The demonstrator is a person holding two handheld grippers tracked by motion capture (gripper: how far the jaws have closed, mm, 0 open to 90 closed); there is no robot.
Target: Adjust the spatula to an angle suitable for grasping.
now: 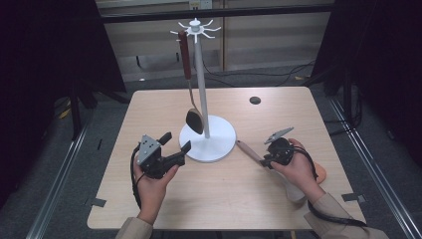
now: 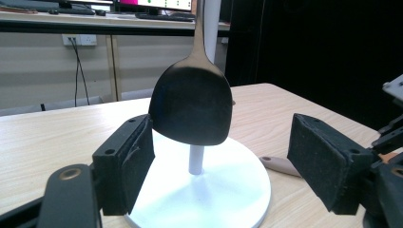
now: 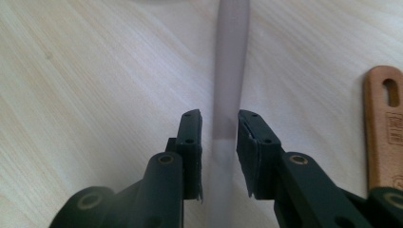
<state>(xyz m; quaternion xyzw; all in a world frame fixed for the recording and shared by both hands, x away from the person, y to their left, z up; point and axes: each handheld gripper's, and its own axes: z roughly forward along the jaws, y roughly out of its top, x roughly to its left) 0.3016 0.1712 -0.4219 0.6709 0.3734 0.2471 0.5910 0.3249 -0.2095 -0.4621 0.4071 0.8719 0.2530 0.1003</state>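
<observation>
A white utensil stand [image 1: 219,144] with hooks on top rises from the table's middle. A dark spatula [image 1: 194,119] with a brown handle hangs from one hook, its blade just above the base. My left gripper [image 1: 175,142] stands open beside the base. In the left gripper view the spatula blade [image 2: 190,109] hangs beyond the wide-apart pads [image 2: 313,156]. My right gripper [image 1: 268,160] points down at a pale utensil handle [image 1: 247,149] lying on the table. That handle [image 3: 231,57] runs between the narrowly parted jaws of my right gripper [image 3: 219,156], with a slim gap showing beside it.
A wooden handle with a hanging slot [image 3: 382,128] lies next to the pale one, and something orange [image 1: 321,173] shows under the right hand. A small black disc [image 1: 255,100] sits in the tabletop at the back right. The stand's pole [image 1: 201,74] is tall.
</observation>
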